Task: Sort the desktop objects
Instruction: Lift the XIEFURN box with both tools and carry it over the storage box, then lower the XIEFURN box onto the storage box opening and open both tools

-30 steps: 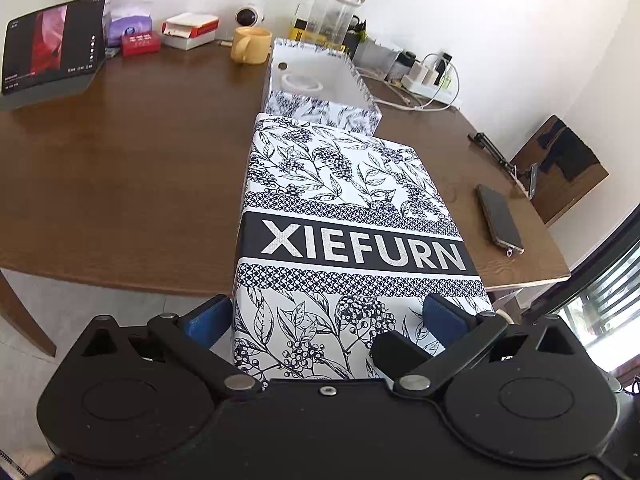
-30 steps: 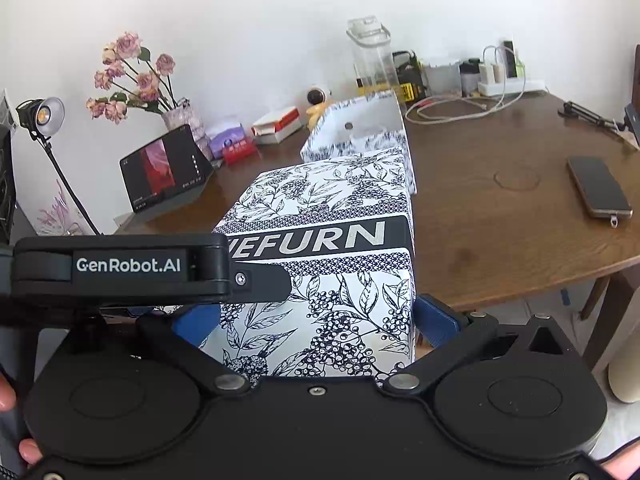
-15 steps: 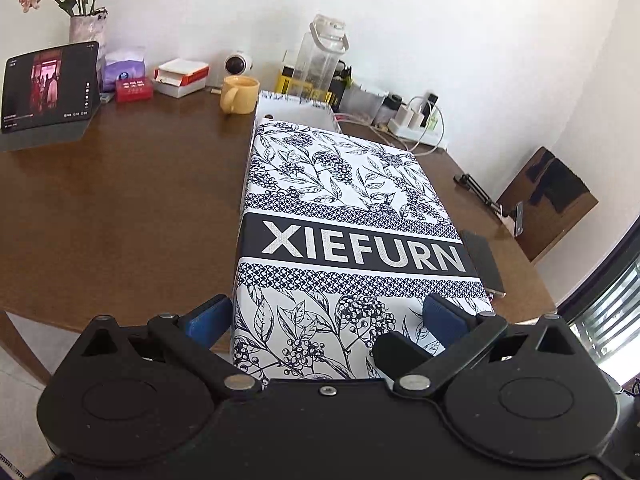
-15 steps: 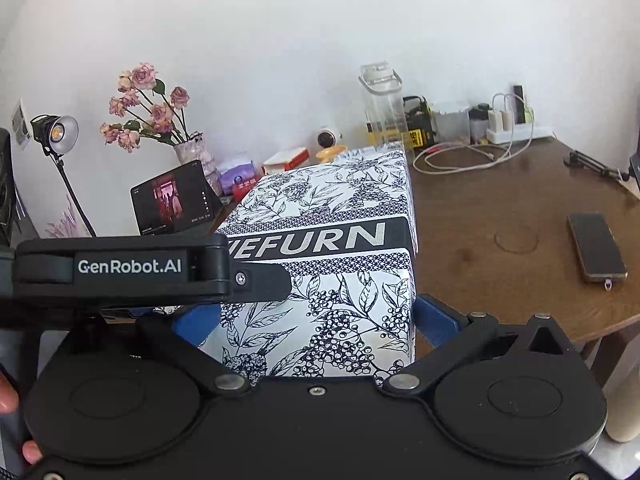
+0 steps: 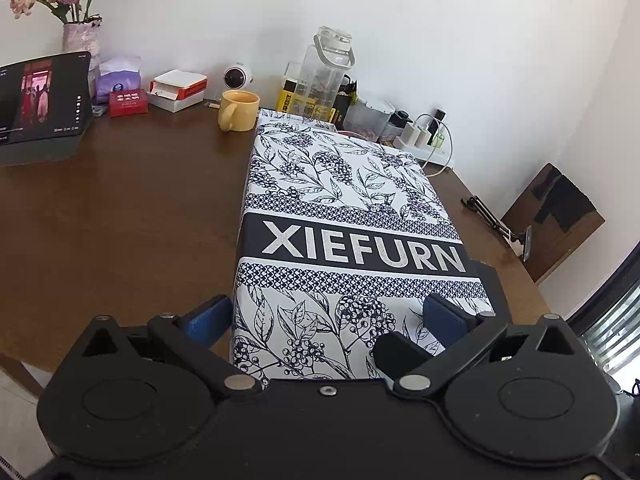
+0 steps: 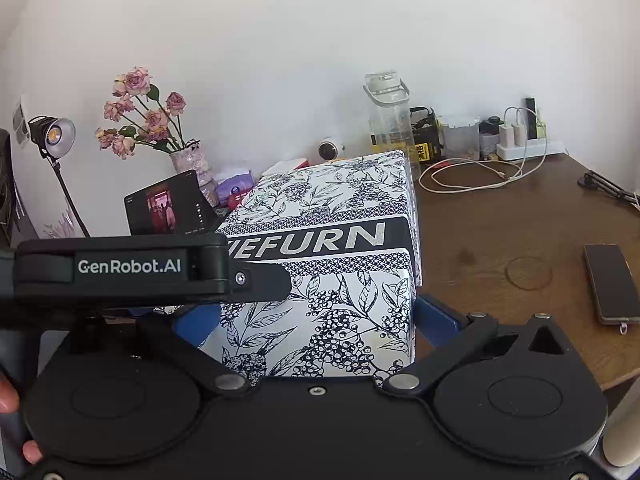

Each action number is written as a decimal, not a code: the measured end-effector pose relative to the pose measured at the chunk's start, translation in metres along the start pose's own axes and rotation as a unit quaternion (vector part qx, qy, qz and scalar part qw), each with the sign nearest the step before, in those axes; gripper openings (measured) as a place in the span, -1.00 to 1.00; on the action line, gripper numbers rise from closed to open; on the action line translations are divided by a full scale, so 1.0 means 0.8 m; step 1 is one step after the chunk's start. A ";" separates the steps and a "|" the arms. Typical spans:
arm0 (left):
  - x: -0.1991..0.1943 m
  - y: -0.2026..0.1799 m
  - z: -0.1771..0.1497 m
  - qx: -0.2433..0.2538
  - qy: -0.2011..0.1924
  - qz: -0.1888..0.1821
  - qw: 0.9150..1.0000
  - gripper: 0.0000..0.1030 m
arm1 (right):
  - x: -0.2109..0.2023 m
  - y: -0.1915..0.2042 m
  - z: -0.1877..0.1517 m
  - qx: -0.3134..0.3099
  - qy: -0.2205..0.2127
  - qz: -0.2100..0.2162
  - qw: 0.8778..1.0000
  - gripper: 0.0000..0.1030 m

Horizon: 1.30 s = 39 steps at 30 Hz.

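A long box lid (image 5: 352, 200) printed with blue-and-white leaves and the word XIEFURN fills the middle of both views. My left gripper (image 5: 326, 316) is shut on its near end, blue pads pressed against both long sides. My right gripper (image 6: 314, 322) is shut on the same lid (image 6: 332, 208), and the left gripper's black body (image 6: 120, 268) crosses in front of it on the left. The lid lies over the matching box base, of which only the far rim (image 5: 296, 117) shows. The inside of the base is hidden.
The brown table (image 5: 120, 200) holds a yellow mug (image 5: 238, 110), a tablet (image 5: 40, 98), small boxes (image 5: 176, 88) and a clear bottle (image 5: 326, 76) along the back. A phone (image 6: 610, 282) lies to the right, a power strip with cables (image 6: 528, 146) behind it.
Both grippers carried the lid forward and down over the open base. The base's white interior, visible a second ago, is now covered.
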<state>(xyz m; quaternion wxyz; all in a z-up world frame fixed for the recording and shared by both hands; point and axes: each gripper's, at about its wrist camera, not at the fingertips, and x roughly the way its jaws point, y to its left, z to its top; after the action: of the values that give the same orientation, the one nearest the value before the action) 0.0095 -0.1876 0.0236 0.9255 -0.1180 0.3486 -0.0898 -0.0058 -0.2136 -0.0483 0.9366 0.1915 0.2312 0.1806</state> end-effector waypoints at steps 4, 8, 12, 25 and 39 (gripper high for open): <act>0.034 0.016 0.033 -0.001 -0.002 -0.004 1.000 0.98 | 0.041 -0.012 0.024 -0.003 -0.002 -0.005 1.000 1.00; 0.077 0.028 0.075 -0.001 -0.004 -0.006 1.000 0.98 | 0.091 -0.026 0.054 -0.005 -0.006 -0.006 1.000 1.00; 0.130 0.043 0.123 -0.002 -0.001 -0.011 1.000 0.98 | 0.152 -0.041 0.087 -0.007 -0.008 -0.011 1.000 1.00; 0.252 0.102 0.208 0.005 0.020 -0.015 1.000 0.96 | 0.290 -0.082 0.140 0.012 0.004 -0.017 1.000 1.00; 0.313 0.111 0.218 -0.013 0.040 0.020 0.999 0.98 | 0.345 -0.122 0.139 0.010 0.034 0.007 0.999 1.00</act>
<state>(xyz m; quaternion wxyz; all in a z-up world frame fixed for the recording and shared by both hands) 0.3189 -0.1381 -0.0301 0.9107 -0.1187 0.3891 -0.0712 0.3032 -0.2102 -0.1005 0.9250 0.1958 0.2635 0.1913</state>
